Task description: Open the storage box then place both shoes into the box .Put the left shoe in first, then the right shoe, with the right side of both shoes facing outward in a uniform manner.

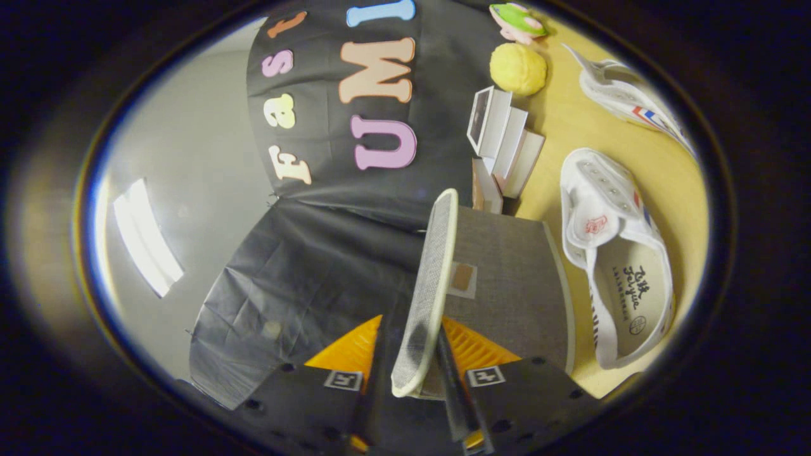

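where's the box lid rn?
Gripper view: the lid stands raised on edge between the gripper jaws, which press it from both sides, beside the grey box, with a white shoe just beyond on the table.

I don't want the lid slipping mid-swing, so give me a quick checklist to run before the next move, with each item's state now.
1. Grip on the lid: the gripper has both fingers on either face of the lid near its edge. Ok.
2. Lid raised: it stands on edge, lifted off the grey storage box. Ok.
3. Box fully open: the interior is hidden behind the lid and wall. Cannot tell.
4. Shoes outside and reachable: the near shoe lies on the table beside the box, the far shoe beyond it. Ok.
5. Which shoe is the left one: cannot tell.
6. Clutter: a stack of small white boxes sits close behind the storage box. Not ok.
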`<state>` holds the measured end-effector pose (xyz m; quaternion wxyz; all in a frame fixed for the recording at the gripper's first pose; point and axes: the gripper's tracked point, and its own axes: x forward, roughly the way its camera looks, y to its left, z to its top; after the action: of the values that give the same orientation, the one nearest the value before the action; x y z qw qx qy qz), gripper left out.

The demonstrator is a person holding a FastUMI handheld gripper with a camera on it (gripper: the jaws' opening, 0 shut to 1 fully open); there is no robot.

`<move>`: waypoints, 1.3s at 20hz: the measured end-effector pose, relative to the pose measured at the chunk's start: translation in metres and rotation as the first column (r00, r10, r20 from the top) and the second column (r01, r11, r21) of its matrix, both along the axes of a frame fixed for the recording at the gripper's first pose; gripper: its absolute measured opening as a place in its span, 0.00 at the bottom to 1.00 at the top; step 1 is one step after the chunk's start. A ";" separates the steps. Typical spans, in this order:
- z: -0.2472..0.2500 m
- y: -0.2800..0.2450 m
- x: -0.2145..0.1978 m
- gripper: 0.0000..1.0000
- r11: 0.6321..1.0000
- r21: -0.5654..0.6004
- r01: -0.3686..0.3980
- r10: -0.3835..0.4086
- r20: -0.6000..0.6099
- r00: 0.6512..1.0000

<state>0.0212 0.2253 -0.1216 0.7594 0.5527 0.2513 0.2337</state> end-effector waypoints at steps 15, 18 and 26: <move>0.089 0.068 0.002 0.17 0.984 -0.169 -0.063 0.099 0.215 0.971; 0.105 0.104 0.004 0.18 0.972 -0.210 -0.105 0.157 0.250 0.955; 0.115 0.196 0.004 0.20 0.944 -0.263 -0.200 0.272 0.273 0.923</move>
<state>0.0253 0.4217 -0.0062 0.8140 0.3837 0.2213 0.3758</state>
